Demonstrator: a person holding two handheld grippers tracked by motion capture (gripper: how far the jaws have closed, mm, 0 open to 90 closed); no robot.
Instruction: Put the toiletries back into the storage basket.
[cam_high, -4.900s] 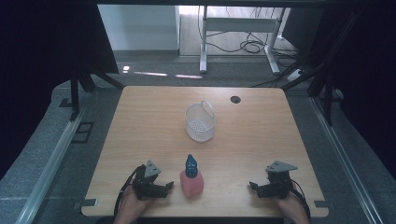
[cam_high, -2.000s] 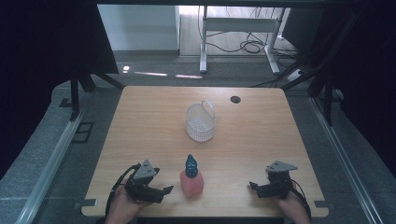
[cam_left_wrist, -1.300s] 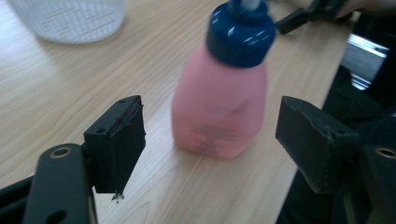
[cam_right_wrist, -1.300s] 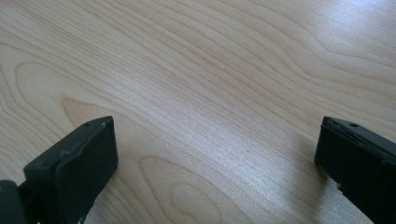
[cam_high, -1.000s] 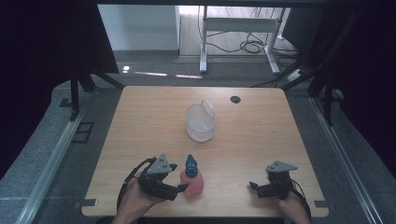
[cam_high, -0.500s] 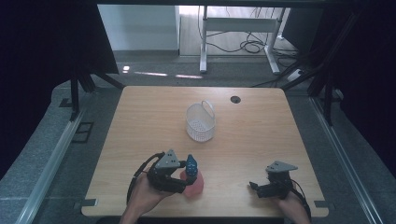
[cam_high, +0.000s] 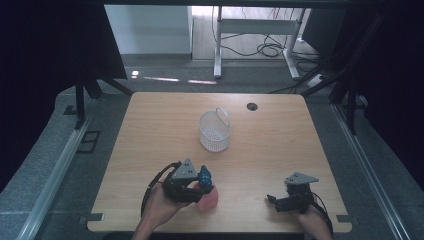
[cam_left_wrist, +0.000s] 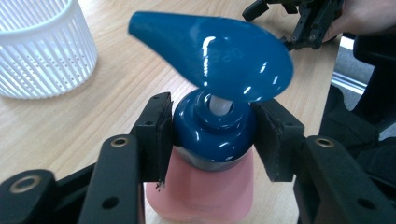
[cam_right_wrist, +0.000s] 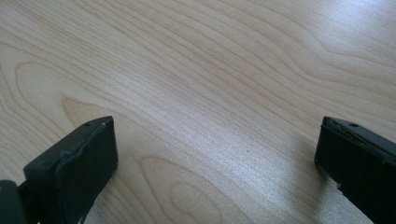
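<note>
Left gripper (cam_left_wrist: 212, 135) clamps the pink pump bottle (cam_left_wrist: 201, 186) at its blue collar; right gripper (cam_right_wrist: 215, 154), near right, gapes wide.

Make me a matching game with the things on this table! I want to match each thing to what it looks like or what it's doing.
Things:
1. pump bottle
2. basket
3. left gripper
4. right gripper

States:
A. white, full of little holes
B. jaws wide apart over bare wood
C. pink with a blue top
D. jaws just closed, squeezing the blue collar

Pairs: 1-C, 2-A, 3-D, 4-B
</note>
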